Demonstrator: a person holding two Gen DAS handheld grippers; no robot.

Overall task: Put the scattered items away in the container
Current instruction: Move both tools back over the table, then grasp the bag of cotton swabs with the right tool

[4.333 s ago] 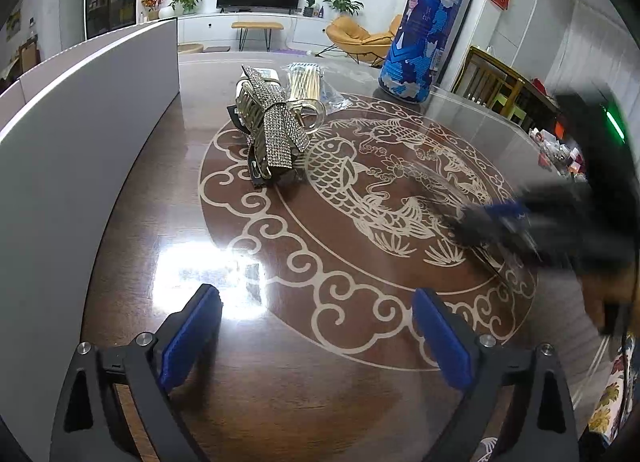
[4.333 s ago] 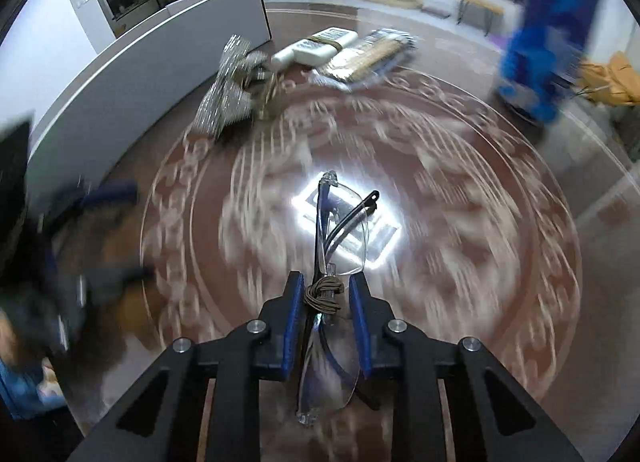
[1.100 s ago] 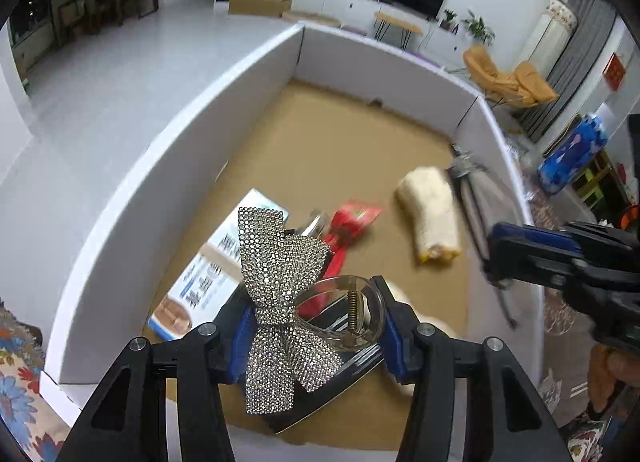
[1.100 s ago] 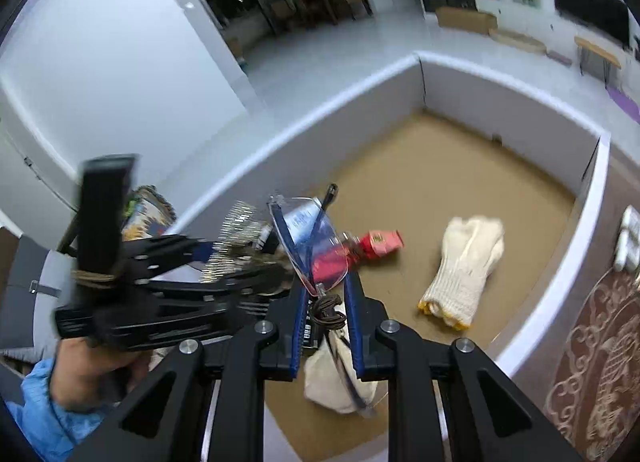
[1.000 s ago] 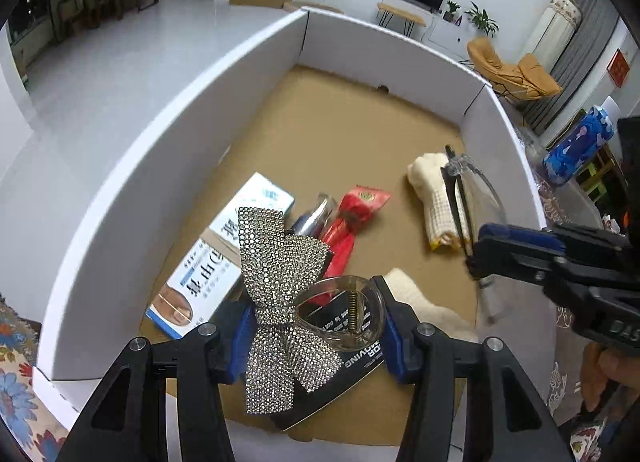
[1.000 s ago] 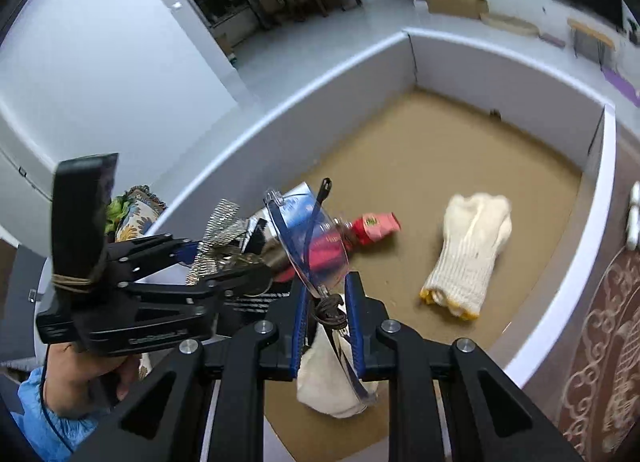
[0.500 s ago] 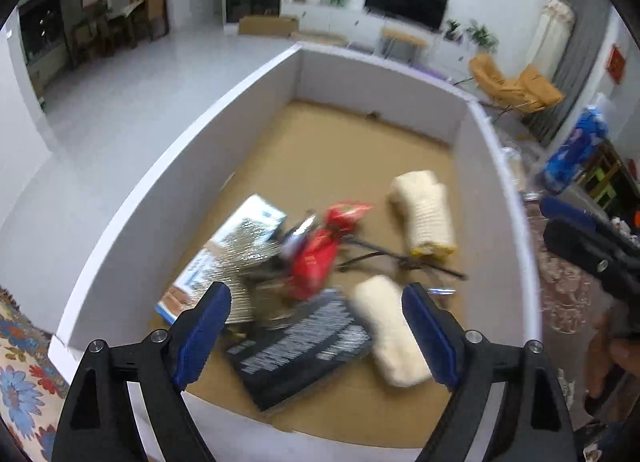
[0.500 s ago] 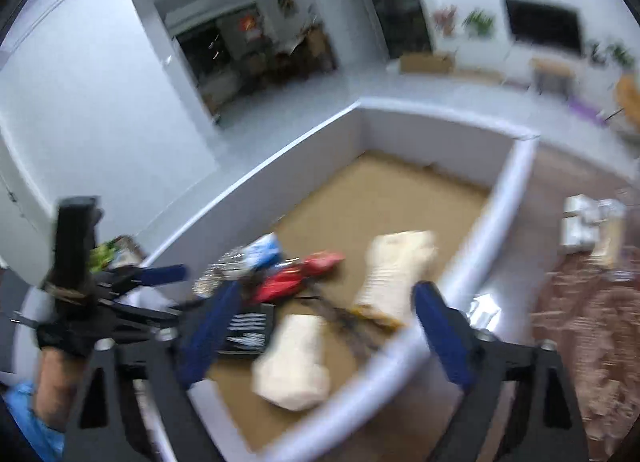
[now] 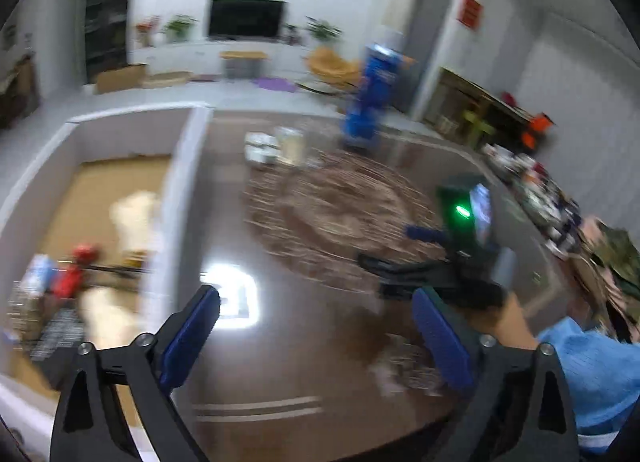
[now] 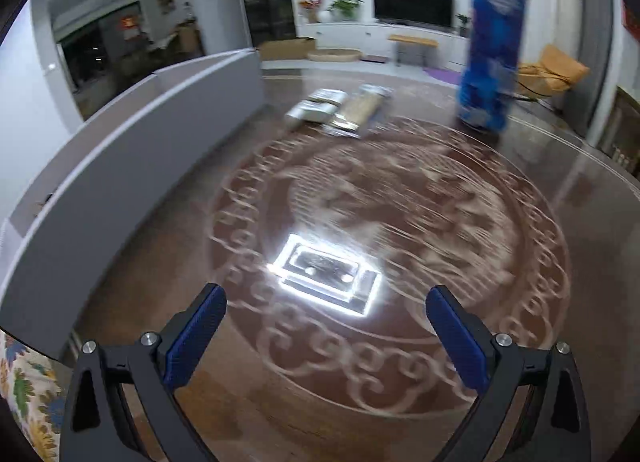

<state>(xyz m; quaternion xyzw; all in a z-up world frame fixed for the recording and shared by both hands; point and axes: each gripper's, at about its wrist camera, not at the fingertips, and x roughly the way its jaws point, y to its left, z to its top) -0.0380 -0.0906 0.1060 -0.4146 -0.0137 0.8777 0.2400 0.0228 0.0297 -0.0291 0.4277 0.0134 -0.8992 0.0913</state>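
Left gripper (image 9: 314, 328) hangs spread wide and empty above the brown table (image 9: 304, 358), its blue pads well apart — a stance that suits travelling toward a fresh pick, I judge, since nothing sits between them. To the left of it stands the white container (image 9: 182, 197), and inside, blurred, lie a pale glove (image 9: 134, 213), something red (image 9: 78, 266) and a dark packet (image 9: 60, 332). Beyond the container's far corner, on the table, rest two pale packets (image 9: 276, 145), well ahead of the claw. A tall blue canister (image 9: 370, 97) stands past them. The right gripper (image 9: 436, 274) shows on the right, too smeared to read its jaws from this view.

From the right wrist view, the right gripper (image 10: 326, 326) is likewise spread and carrying nothing, poised over the patterned middle of the table (image 10: 400, 221). The container wall (image 10: 132, 165) runs along its left. The two packets — a silvery one (image 10: 316, 109) touching a clear-wrapped tan one (image 10: 362, 111) — lie near the container's far end, straight ahead and well apart from the claw. They look like the remaining things to collect; the open jaws are aimed roughly at them.
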